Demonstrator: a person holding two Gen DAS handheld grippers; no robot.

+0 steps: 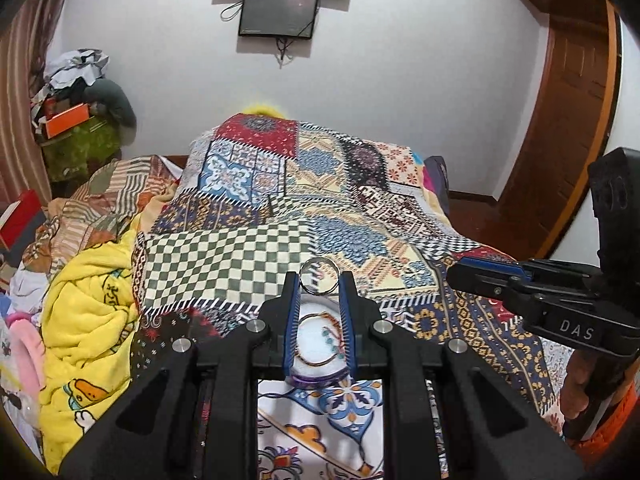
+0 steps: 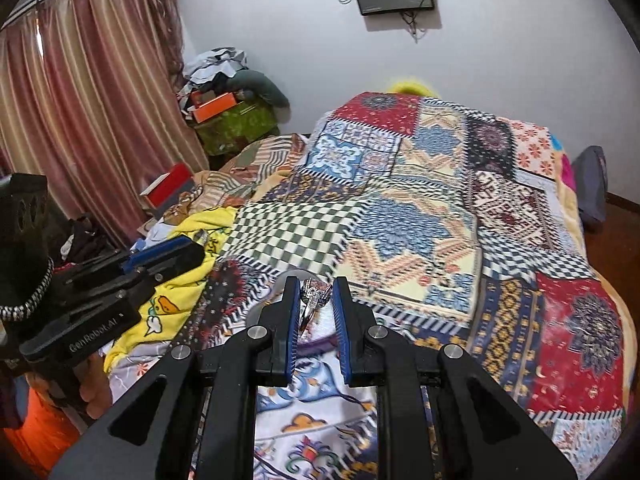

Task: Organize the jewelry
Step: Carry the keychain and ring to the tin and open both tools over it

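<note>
In the left wrist view my left gripper (image 1: 320,283) is shut on a clear round lid (image 1: 319,277), held above a small round jewelry box (image 1: 318,346) with a white lining, a purple rim and a beaded bracelet (image 1: 330,334) inside. In the right wrist view my right gripper (image 2: 316,298) is shut on a silver ring (image 2: 314,300) with a sparkling top, held above the bed. The purple box rim (image 2: 316,346) shows just below it. The right gripper (image 1: 486,280) shows at the right of the left wrist view, and the left gripper (image 2: 172,252) at the left of the right wrist view.
A patchwork quilt (image 1: 304,200) covers the bed. A yellow cartoon blanket (image 1: 88,304) lies bunched at the left. A red box (image 2: 168,190), a pile of clothes and boxes (image 2: 228,96) and curtains (image 2: 80,100) stand at the left. A wooden door (image 1: 572,92) is at the right.
</note>
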